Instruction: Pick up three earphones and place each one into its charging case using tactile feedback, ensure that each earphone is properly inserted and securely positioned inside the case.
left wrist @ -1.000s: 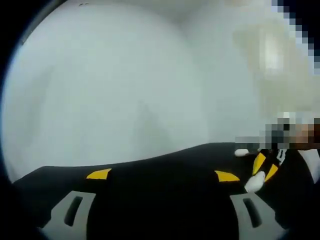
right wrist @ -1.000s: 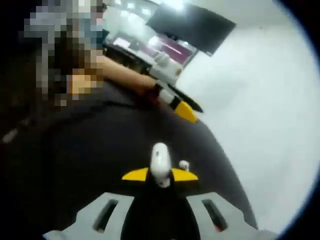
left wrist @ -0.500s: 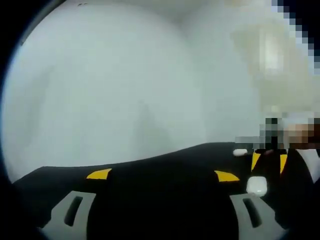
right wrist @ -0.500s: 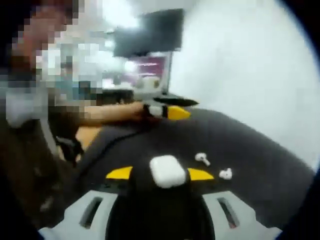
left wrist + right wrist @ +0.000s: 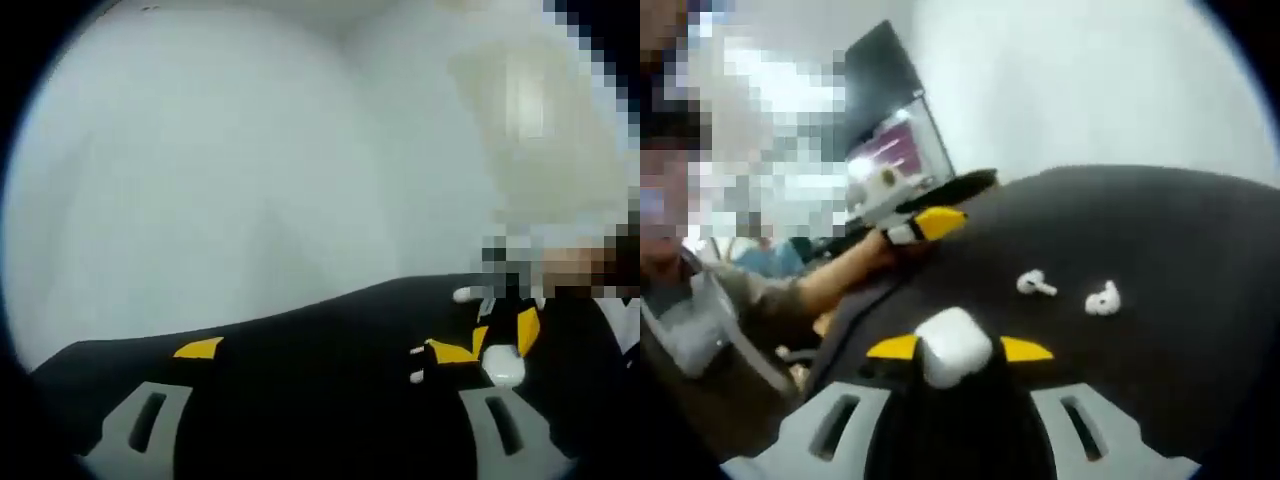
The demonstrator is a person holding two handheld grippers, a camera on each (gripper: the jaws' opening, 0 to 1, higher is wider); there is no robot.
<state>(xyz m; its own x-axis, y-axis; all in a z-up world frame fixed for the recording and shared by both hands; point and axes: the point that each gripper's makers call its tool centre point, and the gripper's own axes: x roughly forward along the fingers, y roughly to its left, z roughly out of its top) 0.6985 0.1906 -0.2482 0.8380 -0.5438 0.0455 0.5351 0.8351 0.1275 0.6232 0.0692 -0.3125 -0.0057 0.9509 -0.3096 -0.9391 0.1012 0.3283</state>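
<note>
My right gripper (image 5: pixel 958 348) is shut on a white charging case (image 5: pixel 952 345), held just above the black table (image 5: pixel 1180 240). Two white earphones lie loose on the table beyond it, one (image 5: pixel 1035 284) nearer the middle and one (image 5: pixel 1102 298) to its right. In the left gripper view the right gripper (image 5: pixel 505 332) comes in from the right with the case (image 5: pixel 503 365) between its yellow tips; a white earphone (image 5: pixel 467 295) lies just behind it. My left gripper (image 5: pixel 323 349) is open over the black table (image 5: pixel 300 340), its jaws wide apart with nothing between them.
A person's hand holds the left gripper (image 5: pixel 925 224) at the table's far left edge. A dark monitor (image 5: pixel 885 90) stands behind it. A white wall (image 5: pixel 200 160) runs behind the table. The table's edge curves across both views.
The right gripper view has swung round, bringing both loose earphones closer and more to the right. In the left gripper view the right gripper with the case has shifted slightly left. The left gripper stays open.
</note>
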